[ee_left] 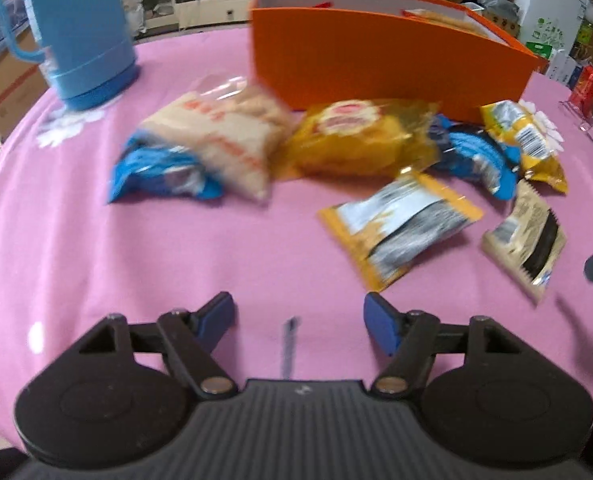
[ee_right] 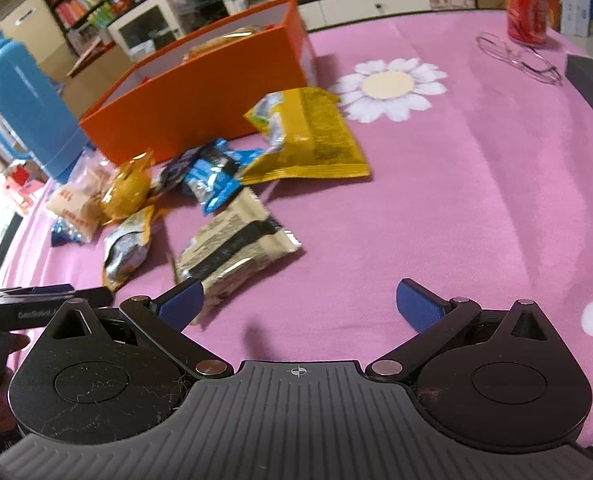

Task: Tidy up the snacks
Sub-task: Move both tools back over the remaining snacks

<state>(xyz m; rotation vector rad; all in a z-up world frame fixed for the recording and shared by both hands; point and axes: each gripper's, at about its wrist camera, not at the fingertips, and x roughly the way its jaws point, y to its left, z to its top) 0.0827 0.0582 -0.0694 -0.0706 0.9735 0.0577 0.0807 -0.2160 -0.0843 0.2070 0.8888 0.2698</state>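
Right wrist | red can (ee_right: 527,8), glasses (ee_right: 516,56) beyond snack packets (ee_right: 232,248)

Pink tablecloth (ee_right: 476,200) under snack packets (ee_left: 360,136), orange box (ee_left: 376,60).

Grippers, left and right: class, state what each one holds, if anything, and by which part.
Nothing is held. The left gripper and the right gripper both stand open over the pink tablecloth; the snack packets lie loose beside the orange box.

Not much I can read. Beige snack bag (ee_left: 224,136) by my left gripper has red characters, too blurred. Yellow packet (ee_left: 526,136) shows a barcode, digits illegible. Red can (ee_right: 526,8): brand unclear.
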